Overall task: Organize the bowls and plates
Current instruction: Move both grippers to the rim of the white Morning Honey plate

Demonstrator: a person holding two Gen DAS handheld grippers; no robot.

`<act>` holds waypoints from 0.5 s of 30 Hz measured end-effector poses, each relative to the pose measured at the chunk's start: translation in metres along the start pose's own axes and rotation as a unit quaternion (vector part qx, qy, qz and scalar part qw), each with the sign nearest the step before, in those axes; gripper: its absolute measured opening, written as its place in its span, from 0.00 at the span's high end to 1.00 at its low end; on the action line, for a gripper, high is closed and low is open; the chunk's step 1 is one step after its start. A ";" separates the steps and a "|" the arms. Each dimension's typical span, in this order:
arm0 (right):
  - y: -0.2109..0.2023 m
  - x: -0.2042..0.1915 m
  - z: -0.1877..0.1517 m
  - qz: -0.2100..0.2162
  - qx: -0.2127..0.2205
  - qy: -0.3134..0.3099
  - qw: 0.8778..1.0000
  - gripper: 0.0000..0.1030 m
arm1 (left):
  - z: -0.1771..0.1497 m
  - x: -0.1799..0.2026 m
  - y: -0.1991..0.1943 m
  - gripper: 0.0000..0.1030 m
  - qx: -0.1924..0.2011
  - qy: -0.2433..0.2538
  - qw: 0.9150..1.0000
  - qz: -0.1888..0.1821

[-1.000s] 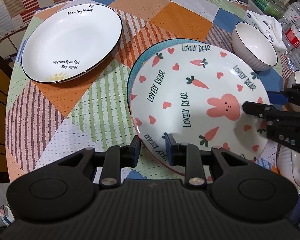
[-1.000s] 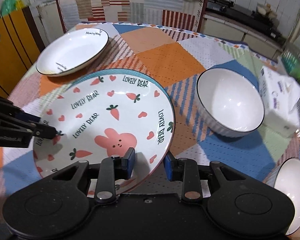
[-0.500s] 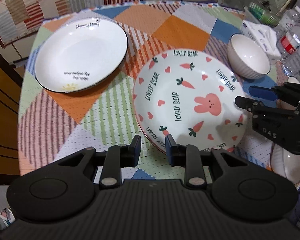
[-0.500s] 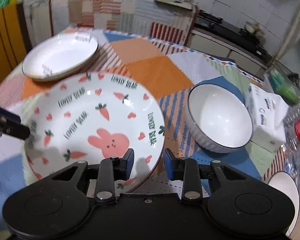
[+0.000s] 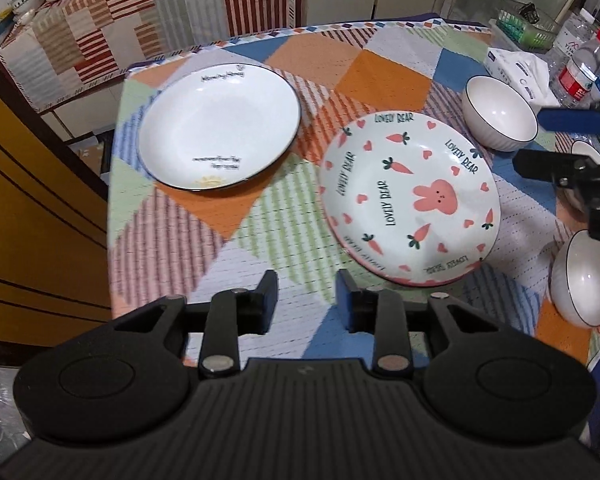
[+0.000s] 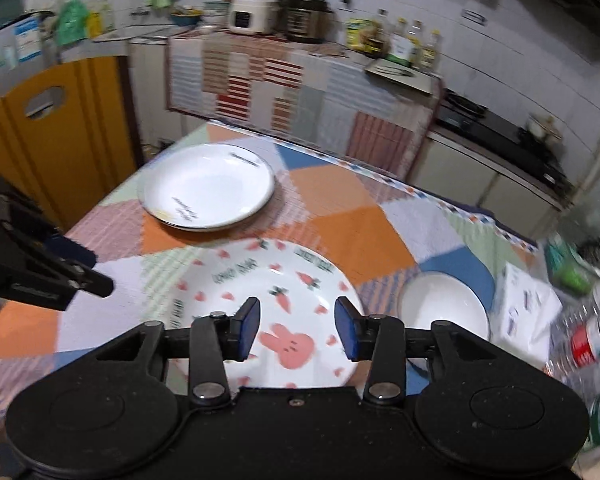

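A bunny-and-carrot plate [image 5: 410, 200] [image 6: 228, 280] lies flat on the patchwork tablecloth. A plain white plate [image 5: 220, 136] [image 6: 208, 188] with small lettering sits to its far left. A white ribbed bowl [image 5: 500, 120] [image 6: 444, 304] stands to the right of the bunny plate, and a second white bowl [image 5: 584, 280] is at the near right. My left gripper [image 5: 306, 284] [image 6: 100, 272] hovers above the cloth just short of the bunny plate's near rim, its jaws opening with nothing between them. My right gripper [image 6: 298, 312] [image 5: 530, 140] hangs over the bunny plate's right side, jaws opening and empty.
A tissue pack [image 5: 516, 68], water bottles [image 5: 580, 72] and a green basket [image 5: 524, 28] crowd the table's right end. A yellow wooden panel [image 5: 28, 208] stands off the table's left edge. Behind the table runs a cloth-covered counter [image 6: 300, 76] with appliances.
Both grippers have let go of the bunny plate's rim, widened and risen away from it. The plate now rests on the table, smaller in both views.
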State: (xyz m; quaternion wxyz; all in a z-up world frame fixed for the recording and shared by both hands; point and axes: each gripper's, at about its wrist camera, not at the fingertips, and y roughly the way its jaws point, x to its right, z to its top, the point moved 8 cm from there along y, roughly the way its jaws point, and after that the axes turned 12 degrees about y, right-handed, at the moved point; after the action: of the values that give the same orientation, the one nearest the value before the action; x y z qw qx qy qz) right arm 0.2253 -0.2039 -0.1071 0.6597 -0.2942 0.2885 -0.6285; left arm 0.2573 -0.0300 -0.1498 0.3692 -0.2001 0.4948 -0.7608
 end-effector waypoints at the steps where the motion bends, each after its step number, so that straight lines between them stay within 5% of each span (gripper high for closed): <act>1: -0.004 -0.005 0.005 0.009 -0.001 -0.008 1.000 0.48 | 0.001 -0.004 -0.005 0.61 0.001 -0.001 1.000 0.000; 4: -0.013 -0.018 0.023 0.038 -0.011 -0.036 0.999 0.40 | 0.004 -0.019 -0.020 0.59 0.007 -0.001 1.000 0.001; 8: -0.019 -0.032 0.048 0.068 -0.019 -0.058 0.996 0.31 | 0.012 -0.043 -0.033 0.43 0.010 -0.009 1.000 0.006; 15: -0.010 -0.051 0.083 0.135 0.013 -0.067 0.989 0.15 | 0.026 -0.087 -0.024 0.38 0.010 -0.010 0.999 0.034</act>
State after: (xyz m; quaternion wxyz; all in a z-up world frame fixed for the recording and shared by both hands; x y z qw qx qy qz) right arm 0.2787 -0.1512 -0.0447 0.7599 -0.2856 0.2723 -0.5166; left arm 0.3227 0.0261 -0.1111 0.4018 -0.1865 0.4901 -0.7507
